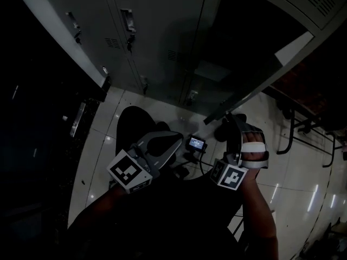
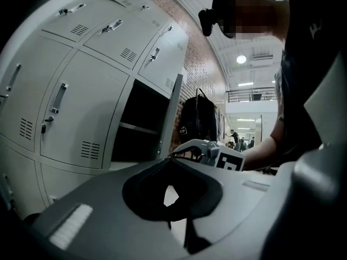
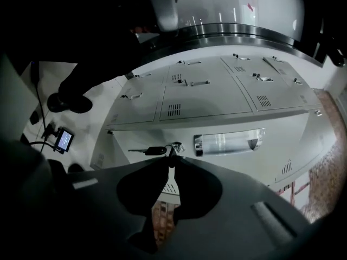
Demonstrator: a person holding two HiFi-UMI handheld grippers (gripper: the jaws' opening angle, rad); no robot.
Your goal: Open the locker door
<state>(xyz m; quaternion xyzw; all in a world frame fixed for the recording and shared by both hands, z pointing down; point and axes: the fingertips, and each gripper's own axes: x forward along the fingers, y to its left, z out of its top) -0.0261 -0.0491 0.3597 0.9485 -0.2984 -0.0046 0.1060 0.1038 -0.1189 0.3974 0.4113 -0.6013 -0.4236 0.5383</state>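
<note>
The grey locker door (image 1: 260, 83) stands swung out from the bank of lockers, leaving a dark opening (image 2: 141, 123); in the left gripper view I see the door edge-on (image 2: 172, 118). My right gripper (image 1: 233, 121) is at the door's outer edge. In the right gripper view its jaws (image 3: 171, 160) are pinched nearly together on the key in the door's lock. A spare black key (image 3: 155, 150) dangles from the ring beside the chrome handle recess (image 3: 230, 142). My left gripper (image 1: 176, 140) hangs low in front of me, shut (image 2: 167, 160), with nothing in it.
Closed locker doors (image 1: 124, 31) fill the wall to the left of the open one. A small lit screen device (image 1: 196, 143) lies on the tiled floor between the grippers. Metal chair legs (image 1: 303, 129) stand to the right. A black bag (image 2: 198, 118) hangs beyond the door.
</note>
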